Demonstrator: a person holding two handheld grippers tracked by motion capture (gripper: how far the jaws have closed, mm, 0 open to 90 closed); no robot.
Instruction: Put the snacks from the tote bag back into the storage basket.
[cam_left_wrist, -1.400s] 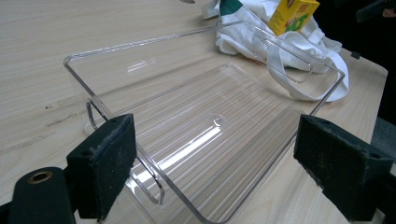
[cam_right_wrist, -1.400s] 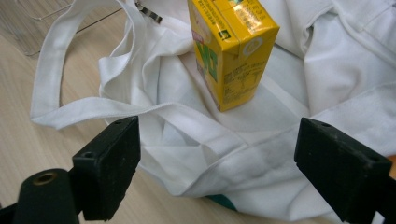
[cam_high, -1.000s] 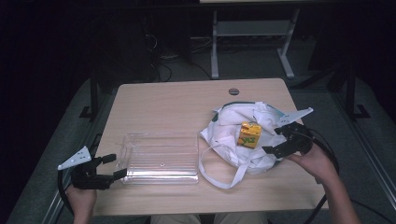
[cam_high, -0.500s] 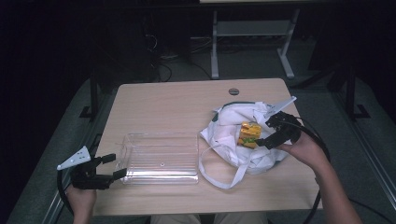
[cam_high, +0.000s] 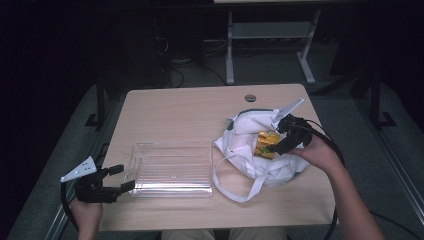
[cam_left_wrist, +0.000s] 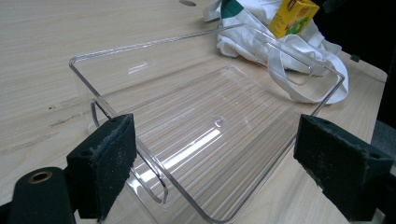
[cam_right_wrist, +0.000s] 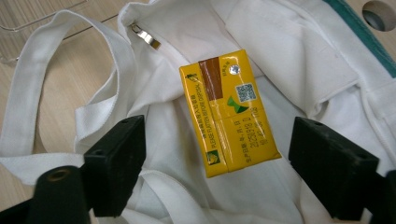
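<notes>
A yellow drink carton (cam_high: 266, 142) (cam_right_wrist: 229, 112) (cam_left_wrist: 294, 16) lies on a crumpled white cloth bag (cam_high: 250, 135) (cam_right_wrist: 289, 56) at the table's right. My right gripper (cam_high: 274, 145) (cam_right_wrist: 217, 163) hangs over the bag. Its jaws have just been closing and stand either side of the carton, with gaps at both pads. A clear plastic tray (cam_high: 170, 145) (cam_left_wrist: 140, 44) rests left of the bag with nothing in it. At the tray's left end my left gripper (cam_high: 125, 177) (cam_left_wrist: 210, 158) is open, its jaws spanning that short end without pressing it.
The bag's white strap (cam_high: 235, 185) (cam_left_wrist: 299, 88) loops onto the wood near the tray's right end. A round cable hole (cam_high: 250, 98) (cam_right_wrist: 378, 14) sits at the table's far edge. A metal frame (cam_high: 270, 45) and cables stand on the floor behind.
My right gripper has moved left and away from the person, from the bag's right edge to over the carton. The left gripper and tray have not moved.
</notes>
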